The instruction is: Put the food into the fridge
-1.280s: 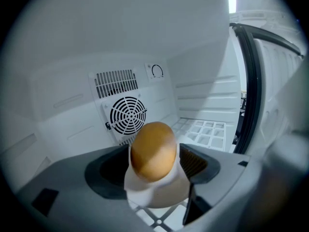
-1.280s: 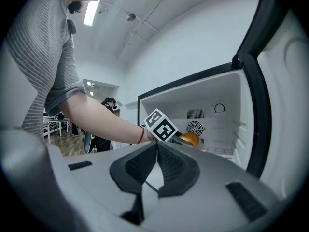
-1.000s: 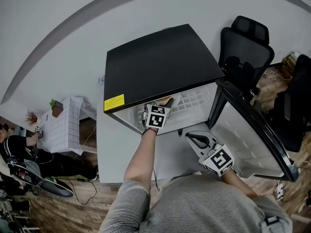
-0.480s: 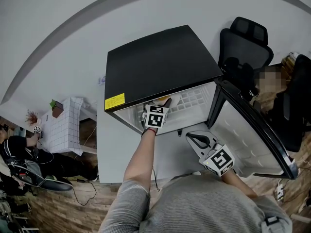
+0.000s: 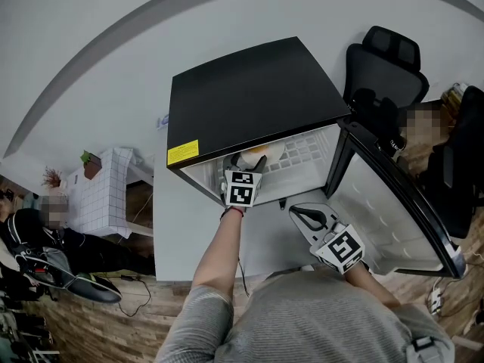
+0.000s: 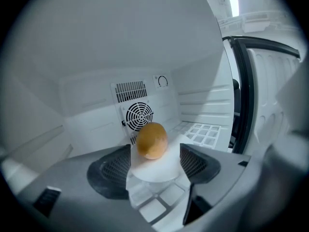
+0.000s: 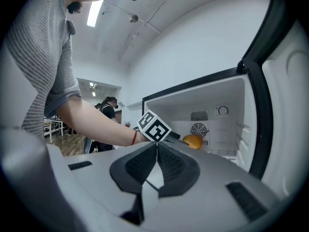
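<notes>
1. Left gripper (image 6: 155,156) fingers (image 6: 112,164) pinch a white plate (image 6: 155,172) by its sides. Right gripper (image 7: 157,166) fingers (image 7: 137,164) are pressed together on nothing, outside and to the right of the left pair.
2. Fridge (image 5: 249,97): the cavity surrounds the left fingers, with the fan grille (image 6: 139,115) on the back wall ahead of them. Judged risk: pushing too deep bumps the plate into that wall.
3. Door (image 5: 393,203): stands open, right of both pairs. Judged risk: the right gripper nudges it inward onto the working arm.
4. Shelf grid (image 6: 205,132): lies below and ahead-right of the left fingers. Cannot tell whether the plate touches it. Judged risk: letting go before it sits flat drops or tips the plate.
5. Plate: the grip is on the rim only. Judged risk: any wrist tilt slopes it.
6. Food (image 6: 152,140): a round, yellow-brown piece lying loose on the plate, just ahead of the fingertips. Judged risk: it rolls off on a tilt or a jolt.
</notes>
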